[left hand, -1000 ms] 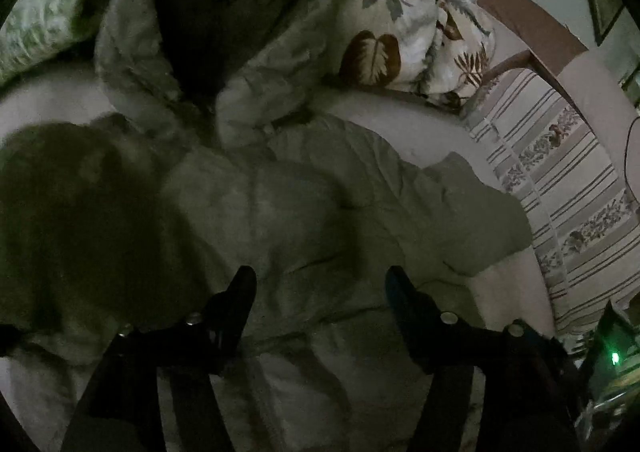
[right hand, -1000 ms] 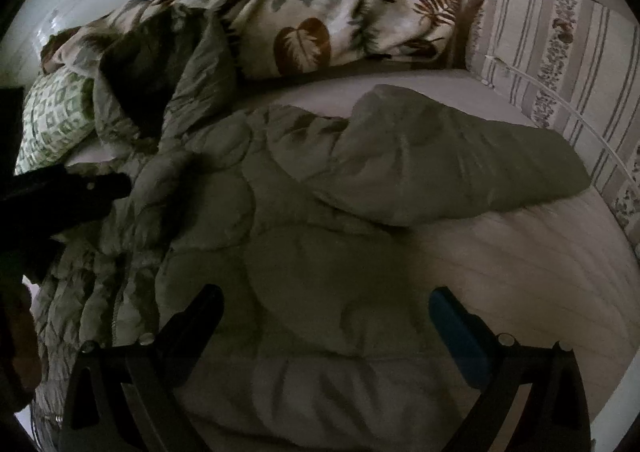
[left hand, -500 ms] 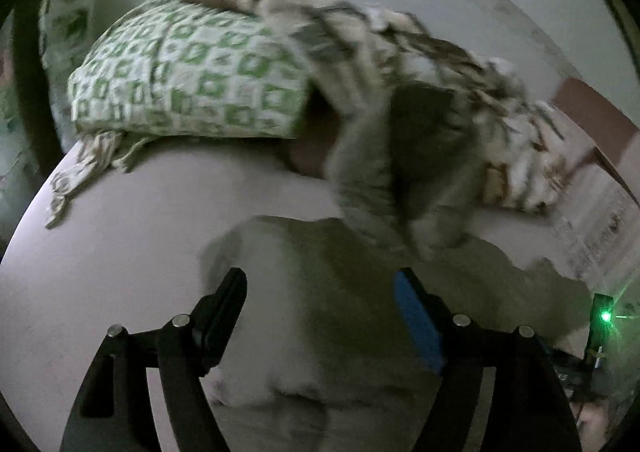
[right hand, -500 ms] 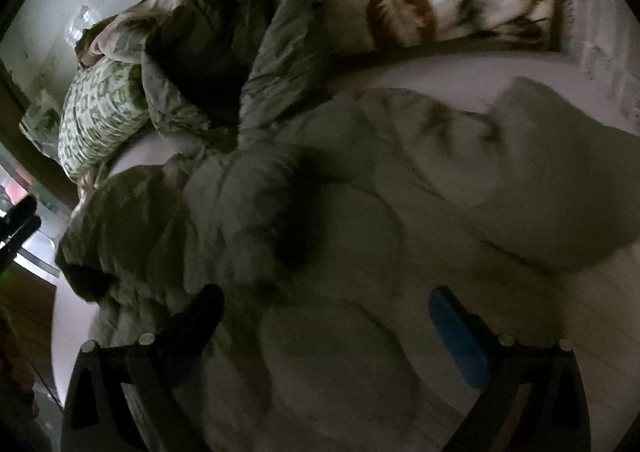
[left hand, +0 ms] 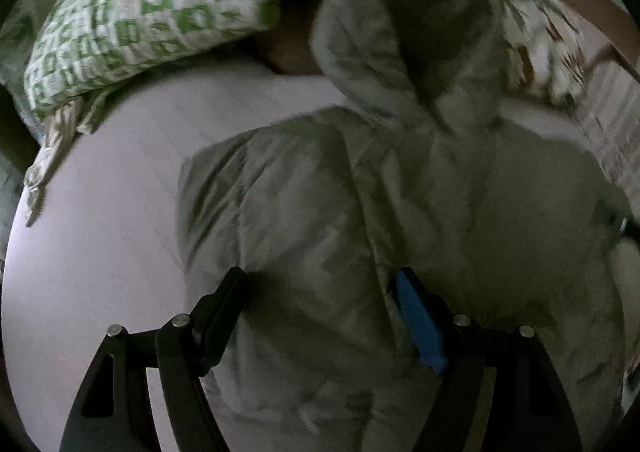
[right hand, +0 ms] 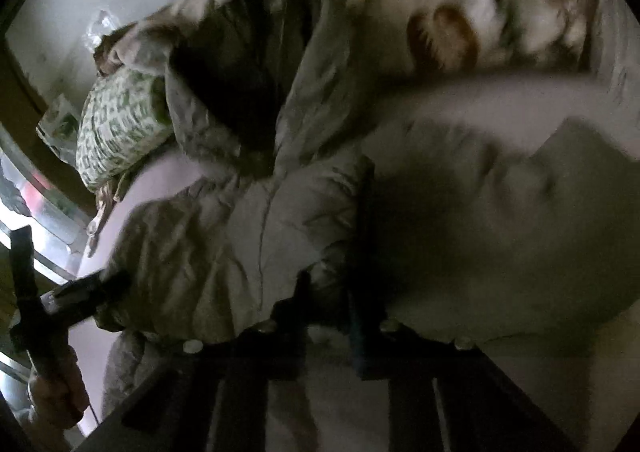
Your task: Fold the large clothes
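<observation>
A grey-green padded hooded jacket (left hand: 360,220) lies spread on a pale bed sheet (left hand: 100,232), its hood (left hand: 400,32) toward the pillows. My left gripper (left hand: 320,292) is open, low over the jacket's left half, fingers straddling the fabric. In the right wrist view the jacket (right hand: 224,252) fills the middle. My right gripper (right hand: 328,292) has its fingers close together on a fold of the jacket's front edge. The left gripper also shows in the right wrist view (right hand: 92,284), at the jacket's left side.
A green-and-white patterned pillow (left hand: 140,12) lies at the head of the bed. A leaf-print duvet (right hand: 460,12) is bunched behind the hood. A striped cushion (left hand: 612,124) stands at the right. Bare sheet lies left of the jacket.
My right gripper has gone from wide open to closed on the jacket's edge. My left gripper swung left toward the pillow side and came down over the jacket's left half.
</observation>
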